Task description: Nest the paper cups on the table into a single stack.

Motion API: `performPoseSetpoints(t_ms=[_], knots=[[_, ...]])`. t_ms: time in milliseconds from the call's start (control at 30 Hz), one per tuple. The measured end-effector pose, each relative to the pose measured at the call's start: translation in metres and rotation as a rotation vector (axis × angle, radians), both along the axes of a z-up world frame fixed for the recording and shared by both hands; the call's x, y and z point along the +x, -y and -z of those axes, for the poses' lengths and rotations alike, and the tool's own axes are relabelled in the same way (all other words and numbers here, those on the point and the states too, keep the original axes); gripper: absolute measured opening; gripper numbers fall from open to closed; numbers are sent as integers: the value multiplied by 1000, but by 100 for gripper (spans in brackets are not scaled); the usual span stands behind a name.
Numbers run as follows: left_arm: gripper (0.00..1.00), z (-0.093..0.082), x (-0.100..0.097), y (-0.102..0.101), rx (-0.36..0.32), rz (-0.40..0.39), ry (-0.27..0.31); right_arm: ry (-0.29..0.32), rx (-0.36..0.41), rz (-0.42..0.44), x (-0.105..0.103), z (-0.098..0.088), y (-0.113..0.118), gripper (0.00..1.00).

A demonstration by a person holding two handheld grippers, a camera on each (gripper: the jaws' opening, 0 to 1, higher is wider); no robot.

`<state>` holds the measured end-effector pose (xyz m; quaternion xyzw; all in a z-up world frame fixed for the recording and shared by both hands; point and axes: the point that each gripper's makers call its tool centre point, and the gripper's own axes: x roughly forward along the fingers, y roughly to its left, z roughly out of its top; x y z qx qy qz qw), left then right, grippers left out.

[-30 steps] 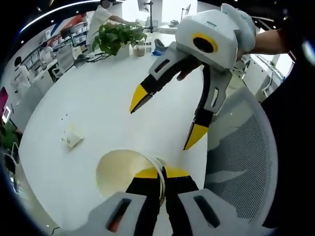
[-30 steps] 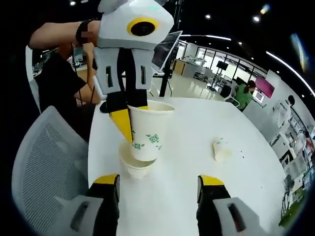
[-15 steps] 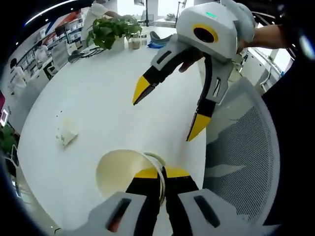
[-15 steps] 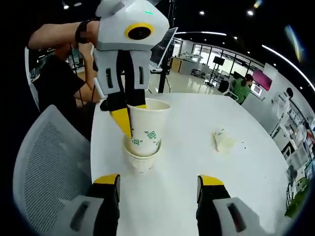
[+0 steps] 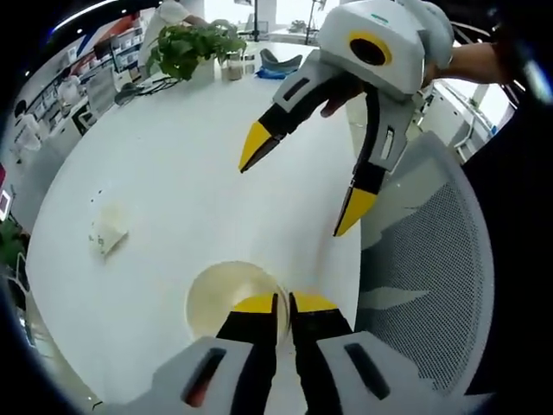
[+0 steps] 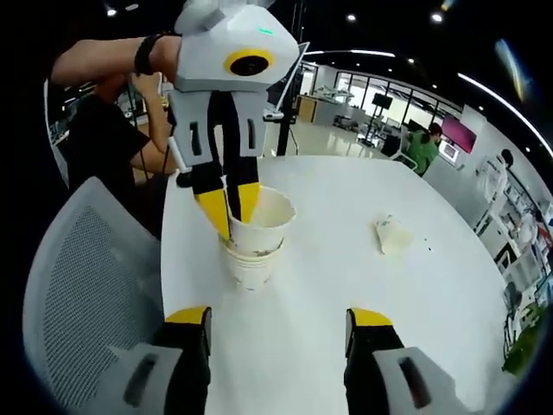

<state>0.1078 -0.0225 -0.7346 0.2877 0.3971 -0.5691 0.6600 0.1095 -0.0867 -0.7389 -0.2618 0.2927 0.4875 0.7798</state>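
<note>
chair (image 6: 82, 285) crowds table (image 6: 346, 259) edge

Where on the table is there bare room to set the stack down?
The widest bare patch lies between the cup stack and the lying cup, running back toward the plant. Bare table also lies between the stack and the right tool. It is crowded at the stack, where the left tool grips the rim beside the chair.

Open-plan office or lab. A large round white table (image 6: 346, 259) has a mesh office chair (image 6: 78, 268) at its edge and a potted plant (image 5: 192, 45) at its far edge. Beyond it are glass partitions (image 6: 380, 95), ceiling spotlights, a wall screen (image 6: 460, 134) and shelving (image 5: 65, 86).
</note>
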Motion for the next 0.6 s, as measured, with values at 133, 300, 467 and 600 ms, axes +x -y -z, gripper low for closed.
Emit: performPoseSetpoints(t_ms=[133, 300, 467, 600], knots=[[4, 0, 0, 1, -1, 1, 2, -2, 1, 6, 0, 0, 1, 62], [6, -2, -2, 0, -4, 1, 4, -3, 1, 5, 1, 1, 0, 62], [8, -1, -1, -1, -11, -10, -2, -3, 3, 5, 0, -1, -3, 62], [9, 0, -2, -2, -8, -7, 3, -2, 6, 7, 1, -2, -3, 62]])
